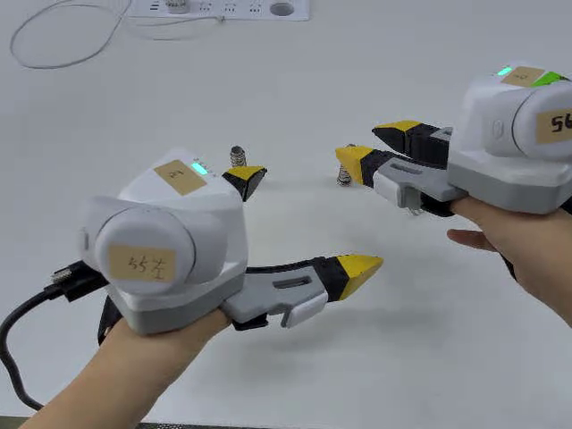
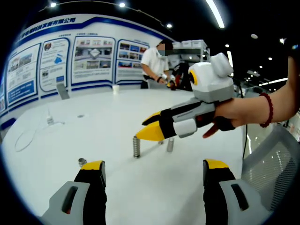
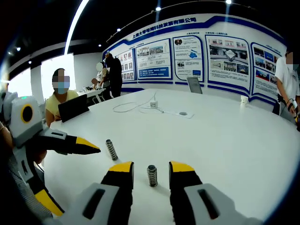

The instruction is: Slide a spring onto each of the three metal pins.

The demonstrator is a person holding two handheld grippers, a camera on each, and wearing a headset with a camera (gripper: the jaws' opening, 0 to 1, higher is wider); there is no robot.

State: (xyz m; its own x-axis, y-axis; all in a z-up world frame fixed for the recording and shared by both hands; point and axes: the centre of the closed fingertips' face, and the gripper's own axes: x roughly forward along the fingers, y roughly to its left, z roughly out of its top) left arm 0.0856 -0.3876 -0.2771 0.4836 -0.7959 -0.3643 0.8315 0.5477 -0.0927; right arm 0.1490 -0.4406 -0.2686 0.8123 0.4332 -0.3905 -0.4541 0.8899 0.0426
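Two springs stand upright on the white table (image 1: 268,80); one spring (image 1: 344,175) sits between the right gripper's (image 1: 357,143) narrowly parted jaws, untouched. The other spring (image 1: 237,156) stands just beyond the left gripper (image 1: 302,223), whose jaws gape wide.

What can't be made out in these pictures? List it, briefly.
- Head view: the right tool's yellow tip partly hides one small grey coiled metal spring.
- Left gripper view: the left tool's jaw covers another spring's base.
- All views: pins inside the coils, too small to tell.
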